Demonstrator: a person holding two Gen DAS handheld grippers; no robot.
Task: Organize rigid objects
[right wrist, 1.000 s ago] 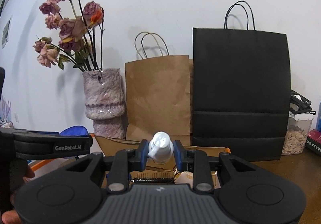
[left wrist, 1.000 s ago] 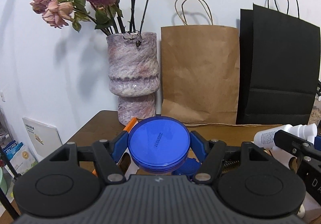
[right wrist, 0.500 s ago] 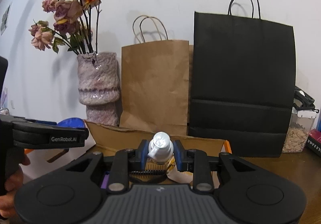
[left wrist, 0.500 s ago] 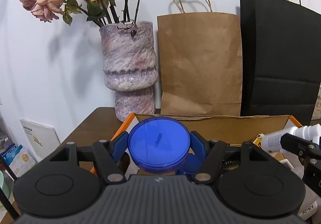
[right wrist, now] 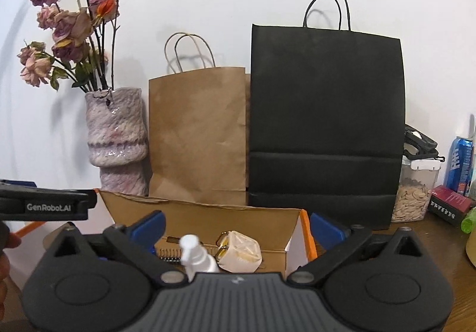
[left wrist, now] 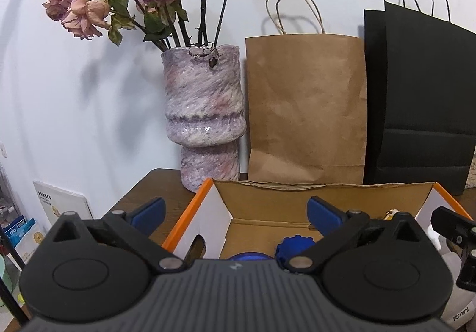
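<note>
Spray bottle [right wrist: 197, 256]: nozzle tilted up-left, inside box [right wrist: 208, 213]
Left gripper [left wrist: 235, 214]: spread wide, holding nothing
Right gripper [right wrist: 236, 225]: spread wide, holding nothing
Table [left wrist: 142, 192]: brown wood, white wall behind

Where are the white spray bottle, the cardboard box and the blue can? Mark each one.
white spray bottle [right wrist: 195, 256]: right wrist view, on its white nozzle head.
cardboard box [left wrist: 297, 199]: left wrist view, on the brown inner back wall.
blue can [right wrist: 460, 164]: right wrist view, on its printed side.

Between our left jaws we see a brown, orange-edged cardboard box [left wrist: 297, 201] holding a blue lid [left wrist: 250, 256]; beyond them, a mottled pink-purple vase [left wrist: 203, 112]. Between our right jaws, a white spray bottle [right wrist: 196, 257].
</note>
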